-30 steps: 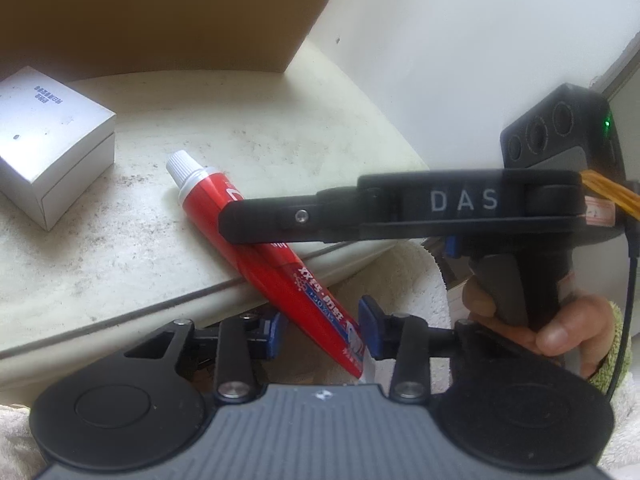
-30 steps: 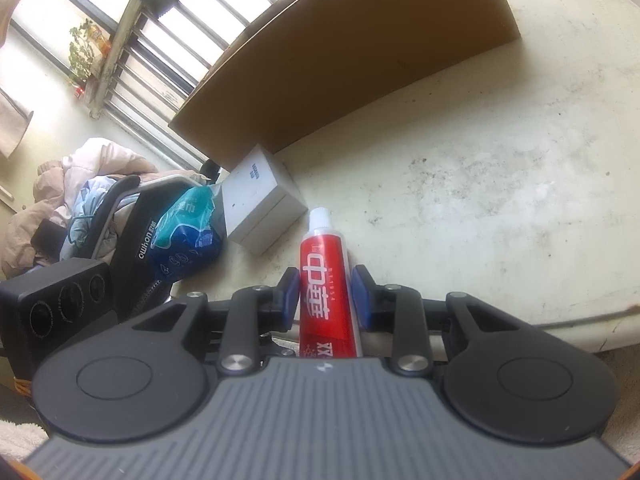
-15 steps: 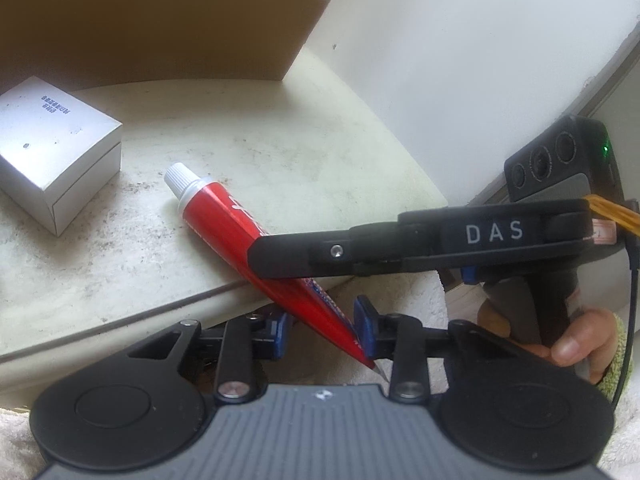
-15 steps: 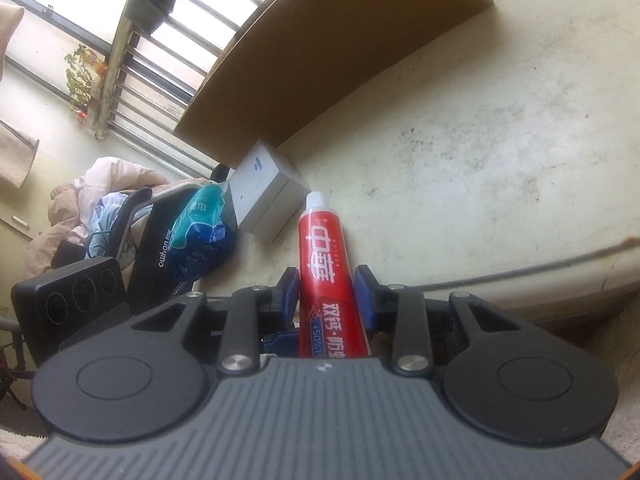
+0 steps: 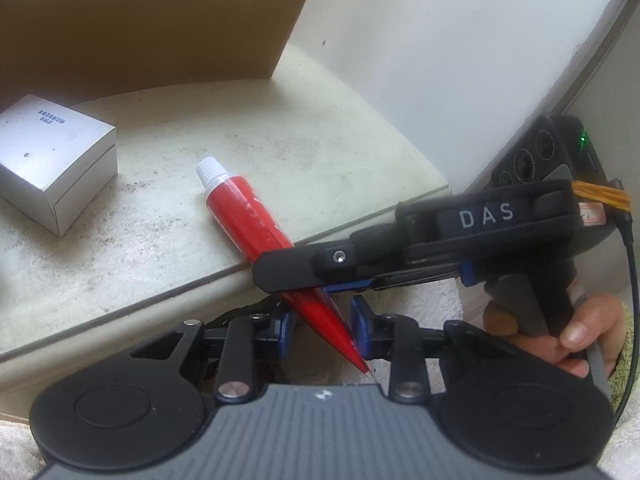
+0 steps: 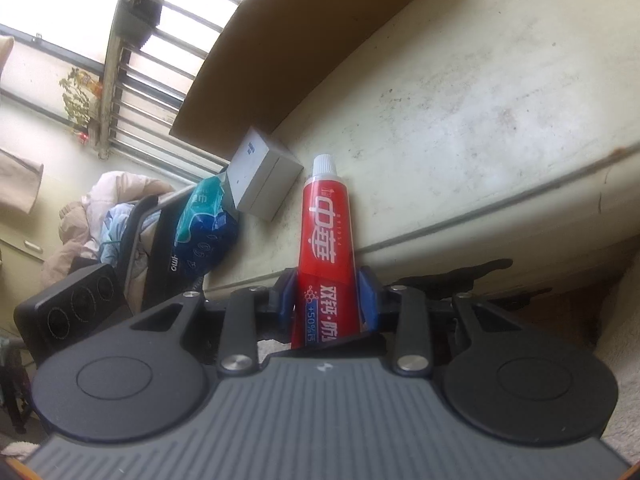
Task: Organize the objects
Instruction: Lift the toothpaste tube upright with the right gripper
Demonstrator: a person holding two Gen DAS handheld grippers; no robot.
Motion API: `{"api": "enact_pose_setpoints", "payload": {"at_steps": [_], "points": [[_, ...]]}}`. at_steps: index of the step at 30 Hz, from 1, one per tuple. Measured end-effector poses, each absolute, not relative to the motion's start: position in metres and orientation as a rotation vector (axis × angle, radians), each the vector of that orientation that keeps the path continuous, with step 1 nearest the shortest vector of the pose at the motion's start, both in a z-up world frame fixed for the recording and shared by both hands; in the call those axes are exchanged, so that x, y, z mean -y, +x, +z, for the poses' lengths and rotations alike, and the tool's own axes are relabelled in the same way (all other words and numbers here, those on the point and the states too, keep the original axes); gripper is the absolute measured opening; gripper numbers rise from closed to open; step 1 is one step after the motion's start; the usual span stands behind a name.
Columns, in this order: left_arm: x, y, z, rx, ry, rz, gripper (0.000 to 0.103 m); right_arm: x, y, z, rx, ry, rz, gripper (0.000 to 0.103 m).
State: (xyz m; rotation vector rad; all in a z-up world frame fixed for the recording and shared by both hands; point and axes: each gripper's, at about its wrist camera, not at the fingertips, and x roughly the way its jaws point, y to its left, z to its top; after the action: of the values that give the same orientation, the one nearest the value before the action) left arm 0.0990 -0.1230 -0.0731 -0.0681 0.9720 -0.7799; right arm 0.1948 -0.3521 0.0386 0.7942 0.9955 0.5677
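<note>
Right wrist view: the right gripper (image 6: 328, 300) squeezes a red toothpaste tube (image 6: 326, 248) with a white cap; the left gripper (image 5: 322, 326) is apart.

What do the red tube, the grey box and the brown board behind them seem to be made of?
Red tube: glossy plastic laminate, probably; it flattens toward its tail.
Grey box: matte card, seemingly, with a lid seam.
Brown board: dull cardboard, likely.

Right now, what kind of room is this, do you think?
Probably a lived-in room at home, maybe a bedroom or a balcony corner. A barred window lets daylight in, a heap of clothes lies beside a worn cream tabletop, and the right gripper grips a red toothpaste tube.
</note>
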Motion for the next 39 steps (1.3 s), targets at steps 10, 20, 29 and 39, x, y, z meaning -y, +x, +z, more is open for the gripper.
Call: {"api": "enact_pose_setpoints", "payload": {"at_steps": [10, 20, 29, 39], "points": [[0.118, 0.099, -0.07, -0.999, -0.081, -0.779, 0.031, 0.361, 0.191, 0.023, -0.968, 0.927, 0.58, 0.031], [0.121, 0.104, -0.077, -1.028, -0.042, -0.742, 0.031, 0.359, 0.192, 0.01, -0.968, 0.998, 0.612, 0.031], [0.124, 0.102, -0.08, -1.029, -0.028, -0.726, 0.027, 0.358, 0.19, 0.004, -0.949, 1.03, 0.634, 0.031], [0.127, 0.101, -0.08, -1.004, 0.003, -0.717, 0.02, 0.361, 0.189, 0.0, -0.935, 1.069, 0.65, 0.032]]}}
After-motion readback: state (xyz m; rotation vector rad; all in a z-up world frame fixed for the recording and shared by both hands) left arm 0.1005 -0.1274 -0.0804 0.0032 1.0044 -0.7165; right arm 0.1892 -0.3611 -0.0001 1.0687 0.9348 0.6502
